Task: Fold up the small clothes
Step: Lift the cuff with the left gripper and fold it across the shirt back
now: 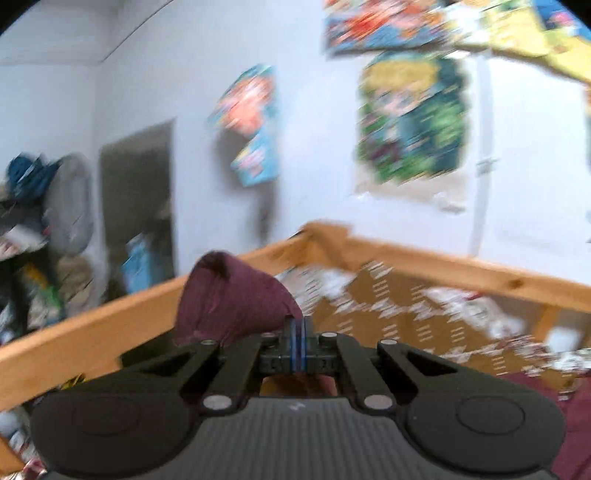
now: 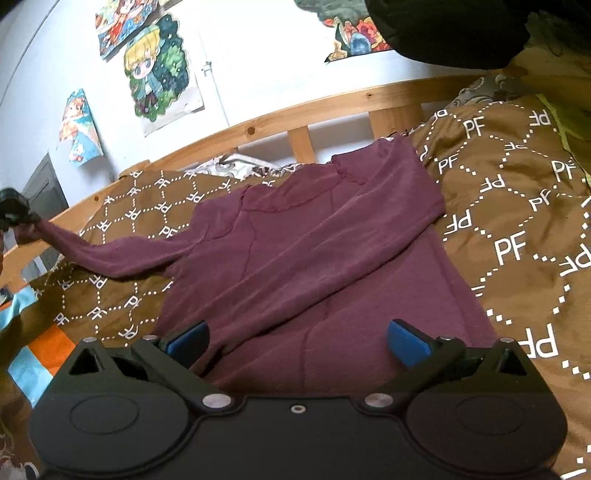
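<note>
A maroon long-sleeved top (image 2: 314,243) lies spread on a brown bedspread (image 2: 517,206) printed with white letters. Its right sleeve is folded across the chest. Its left sleeve (image 2: 122,254) is pulled out to the left and lifted off the bed. My left gripper (image 1: 298,326) is shut on the sleeve end (image 1: 229,299), which bunches up over the blue pads; the same gripper (image 2: 14,214) shows at the left edge of the right wrist view. My right gripper (image 2: 299,341) stands open over the top's lower part, with nothing pressed between its blue fingers (image 2: 408,339).
A wooden bed rail (image 2: 303,110) runs along the far side, below a white wall with cartoon posters (image 2: 159,70). Cluttered shelves (image 1: 33,240) stand to the left of the bed. A dark cloth (image 2: 443,29) hangs in at the top right. An orange and blue fabric (image 2: 40,350) lies at the bed's left.
</note>
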Motion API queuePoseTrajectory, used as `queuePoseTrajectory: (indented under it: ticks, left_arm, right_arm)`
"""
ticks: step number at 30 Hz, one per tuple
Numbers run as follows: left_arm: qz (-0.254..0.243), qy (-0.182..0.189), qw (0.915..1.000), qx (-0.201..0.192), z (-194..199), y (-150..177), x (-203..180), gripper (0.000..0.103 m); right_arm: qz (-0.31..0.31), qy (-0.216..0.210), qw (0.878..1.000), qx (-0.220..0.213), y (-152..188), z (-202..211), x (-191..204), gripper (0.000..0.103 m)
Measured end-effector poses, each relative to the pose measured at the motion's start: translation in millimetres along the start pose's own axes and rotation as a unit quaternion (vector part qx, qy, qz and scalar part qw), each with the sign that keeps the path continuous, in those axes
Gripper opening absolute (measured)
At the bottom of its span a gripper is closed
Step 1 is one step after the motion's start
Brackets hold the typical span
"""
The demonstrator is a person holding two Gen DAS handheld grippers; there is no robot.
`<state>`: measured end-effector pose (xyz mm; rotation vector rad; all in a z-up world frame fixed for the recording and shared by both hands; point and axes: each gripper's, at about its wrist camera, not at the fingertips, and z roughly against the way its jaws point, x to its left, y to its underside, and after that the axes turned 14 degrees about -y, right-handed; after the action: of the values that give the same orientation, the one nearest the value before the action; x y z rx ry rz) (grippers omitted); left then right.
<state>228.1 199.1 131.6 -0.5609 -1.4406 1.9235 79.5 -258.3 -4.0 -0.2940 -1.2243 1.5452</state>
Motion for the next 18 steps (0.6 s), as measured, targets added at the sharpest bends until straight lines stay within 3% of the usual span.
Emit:
queuePoseTrajectory:
  ticks: [5, 11, 15, 18]
  left_arm:
    - [-0.037, 0.102, 0.9935, -0.035, 44.7, -1.6, -48.6, 0.000]
    - [-0.068, 0.185, 0.9794, -0.042, 79.0, 24.9, -103.8, 0.000]
    - [-0.097, 0.245, 0.9639, -0.039, 98.3, 49.7, -132.6, 0.000]
    - [-0.142, 0.290, 0.9455, -0.043, 117.1, 73.2, -152.9, 0.000]
  right_arm:
    - [-0.002, -0.001, 1.000, -0.012, -3.9, 4.6, -3.2, 0.102]
    - [-0.012, 0.009, 1.000, -0.024, -8.0, 10.2, -13.1, 0.102]
    - [-0.016, 0.021, 0.999, -0.034, -10.3, 15.5, -21.3, 0.102]
    - [-0.021, 0.037, 0.998, -0.040, -10.8, 20.6, -28.3, 0.102]
